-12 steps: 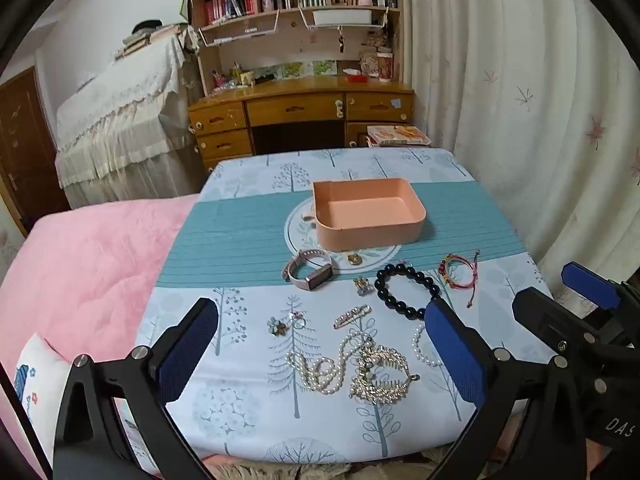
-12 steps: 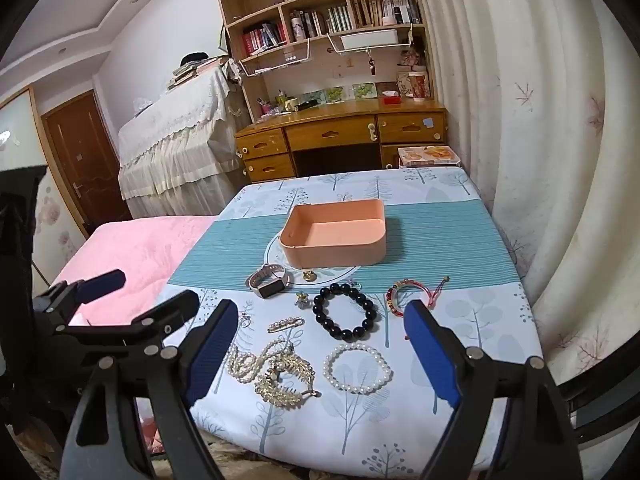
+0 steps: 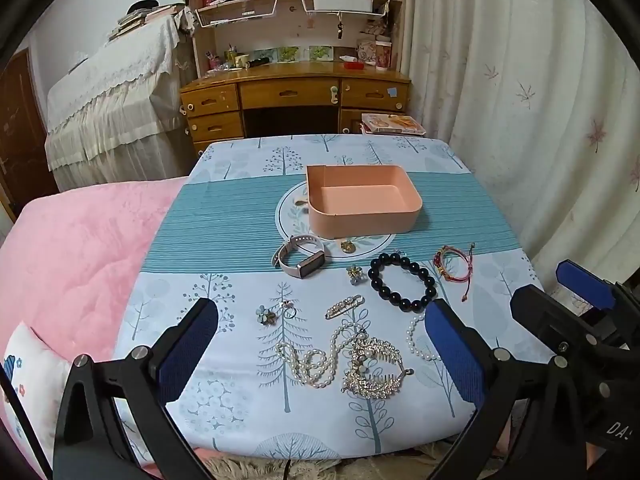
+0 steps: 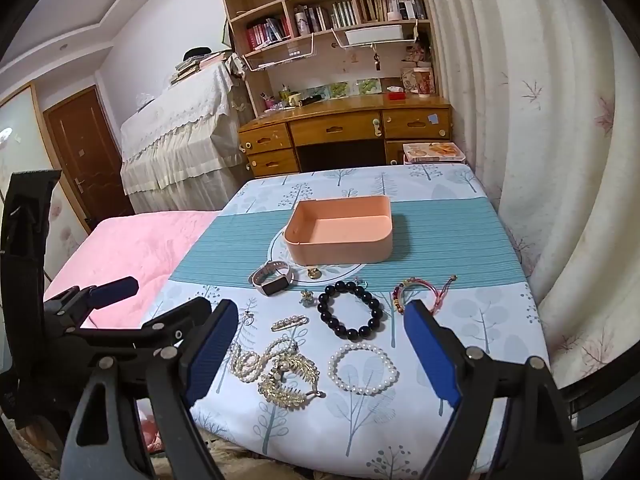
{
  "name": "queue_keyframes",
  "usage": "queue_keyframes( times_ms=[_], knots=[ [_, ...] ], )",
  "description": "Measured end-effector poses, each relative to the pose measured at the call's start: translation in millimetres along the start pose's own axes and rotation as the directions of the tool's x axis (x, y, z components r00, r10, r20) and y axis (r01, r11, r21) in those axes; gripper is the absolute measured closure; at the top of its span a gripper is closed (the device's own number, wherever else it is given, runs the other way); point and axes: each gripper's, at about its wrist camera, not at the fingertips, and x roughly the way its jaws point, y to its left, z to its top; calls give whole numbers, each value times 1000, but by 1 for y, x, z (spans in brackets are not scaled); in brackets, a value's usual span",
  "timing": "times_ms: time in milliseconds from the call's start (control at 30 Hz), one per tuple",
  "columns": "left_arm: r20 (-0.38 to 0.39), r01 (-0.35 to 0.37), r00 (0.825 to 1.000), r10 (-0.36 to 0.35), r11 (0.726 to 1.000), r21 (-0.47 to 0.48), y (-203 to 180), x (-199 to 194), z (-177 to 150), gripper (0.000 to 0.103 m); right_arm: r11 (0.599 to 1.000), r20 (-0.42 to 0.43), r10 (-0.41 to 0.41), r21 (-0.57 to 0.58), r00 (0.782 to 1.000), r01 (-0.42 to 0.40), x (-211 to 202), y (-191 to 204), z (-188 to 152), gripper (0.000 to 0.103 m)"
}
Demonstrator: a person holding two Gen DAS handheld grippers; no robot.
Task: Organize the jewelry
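An empty peach box (image 3: 362, 204) (image 4: 340, 236) stands mid-table. In front of it lie a pink watch (image 3: 300, 258) (image 4: 272, 278), a black bead bracelet (image 3: 402, 282) (image 4: 350, 314), a red cord bracelet (image 3: 454, 266) (image 4: 420, 290), a pearl bracelet (image 4: 362, 368), a pearl necklace (image 3: 316, 360), a gold hair comb (image 3: 374, 368) (image 4: 290, 380), a gold clip (image 3: 344, 306) and small brooches (image 3: 266, 314). My left gripper (image 3: 320, 356) is open and empty above the table's near edge. My right gripper (image 4: 320, 358) is open and empty, to the right of the left one.
The table wears a tree-print cloth (image 3: 224, 392) with a teal band. A pink bed (image 3: 80, 240) adjoins its left side. Curtains (image 3: 540, 100) hang at the right. A wooden desk (image 3: 296, 96) and bookshelves stand behind.
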Motion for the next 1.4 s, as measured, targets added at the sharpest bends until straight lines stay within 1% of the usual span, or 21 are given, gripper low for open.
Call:
queue_keyframes(
  times_ms=[67,100,167,533,867,1400],
  knots=[
    [-8,-2,1000,2,1000,-6,2,4,1,1,1000,-10,2,-2,1000,-2,5,0,2,17],
    [-11,-1,1000,1,1000,-11,3,5,2,1,1000,-8,7,2,1000,-7,-1,2,-2,17],
    [-12,-3,1000,3,1000,-18,4,4,3,1,1000,-25,12,-10,1000,-13,6,2,0,17],
    [21,-13,1000,13,1000,-5,1,6,5,1,1000,-24,18,1,1000,-18,14,-2,2,17],
    [0,-28,1000,28,1000,-12,7,16,9,1,999,-50,33,9,998,-33,25,-1,4,17],
    [-26,-13,1000,13,1000,-11,12,31,14,1,1000,-72,28,16,997,-27,36,-3,3,17]
  ],
)
